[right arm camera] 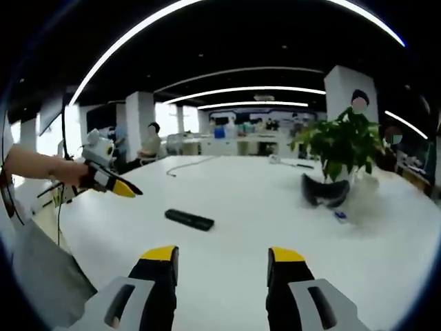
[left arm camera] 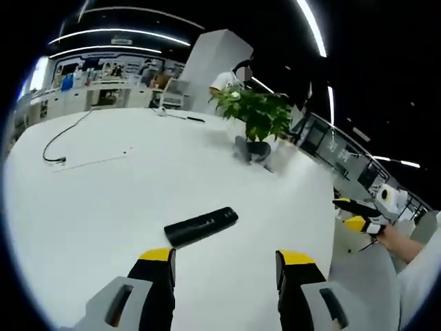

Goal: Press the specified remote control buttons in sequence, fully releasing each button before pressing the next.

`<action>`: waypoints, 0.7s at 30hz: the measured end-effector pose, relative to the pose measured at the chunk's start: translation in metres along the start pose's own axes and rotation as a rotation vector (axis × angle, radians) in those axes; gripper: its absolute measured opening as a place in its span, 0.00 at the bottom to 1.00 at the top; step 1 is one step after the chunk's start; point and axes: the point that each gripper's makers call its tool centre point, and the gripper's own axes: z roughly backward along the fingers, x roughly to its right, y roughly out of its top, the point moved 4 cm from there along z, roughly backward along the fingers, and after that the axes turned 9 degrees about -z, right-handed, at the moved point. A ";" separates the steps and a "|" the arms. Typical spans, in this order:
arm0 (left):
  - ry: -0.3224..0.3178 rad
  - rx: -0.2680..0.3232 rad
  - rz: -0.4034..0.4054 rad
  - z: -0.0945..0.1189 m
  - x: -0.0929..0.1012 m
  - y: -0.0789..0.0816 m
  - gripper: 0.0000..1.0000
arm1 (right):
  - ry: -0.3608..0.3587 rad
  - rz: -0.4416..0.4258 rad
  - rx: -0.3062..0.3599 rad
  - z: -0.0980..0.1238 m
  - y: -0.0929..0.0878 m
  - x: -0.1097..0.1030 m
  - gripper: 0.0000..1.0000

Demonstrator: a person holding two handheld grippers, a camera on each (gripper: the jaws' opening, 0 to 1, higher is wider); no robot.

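The jaws of both grippers stand wide and hold nothing. The remote control (left arm camera: 201,226) lies flat on the white desk (left arm camera: 103,207) just ahead of the left gripper (left arm camera: 226,265), its long axis crosswise to those jaws. The right gripper (right arm camera: 220,262) is farther from it, so the left one seems better placed to press.

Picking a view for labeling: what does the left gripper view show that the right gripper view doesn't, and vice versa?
Left gripper view alone: a black cable lying on the table's far side, and the right gripper coming in from the right edge, held in a hand.

Right gripper view alone: the left gripper entering from the left, and seated people in the background by the pillars.

Both: the white table, the black remote lying flat and untouched, the potted plant, and each view's own yellow-tipped fingers held apart with nothing between them.
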 end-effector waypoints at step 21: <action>-0.144 -0.361 -0.399 -0.080 -0.047 -0.002 0.52 | 0.031 -0.043 -0.009 -0.001 -0.003 0.000 0.38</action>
